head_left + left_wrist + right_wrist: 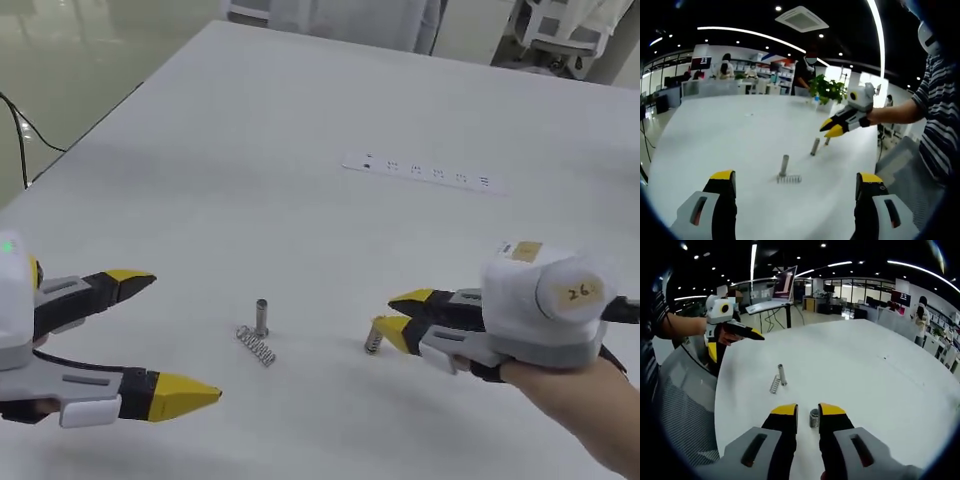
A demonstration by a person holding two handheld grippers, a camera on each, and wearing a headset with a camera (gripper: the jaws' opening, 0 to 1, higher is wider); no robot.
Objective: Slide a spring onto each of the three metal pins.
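A bare metal pin point(262, 316) stands upright mid-table with a loose spring point(256, 345) lying at its foot; both appear again as pin point(784, 165) and spring point(790, 178), and as pin point(782, 374) and spring point(775, 384). A second pin wearing a spring point(373, 340) stands at the tips of my right gripper point(400, 317). In the right gripper view that coiled pin point(814, 417) sits between the narrowly parted jaws of the right gripper point(808, 411), with a gap on its left side. My left gripper point(168, 338) is open wide and holds nothing, short of the bare pin.
A white power strip point(415, 172) lies flat farther back on the white table point(300, 120). In the left gripper view a small grey piece point(827, 141) stands beside the pin point(815, 146) under the right gripper; it is too small to identify.
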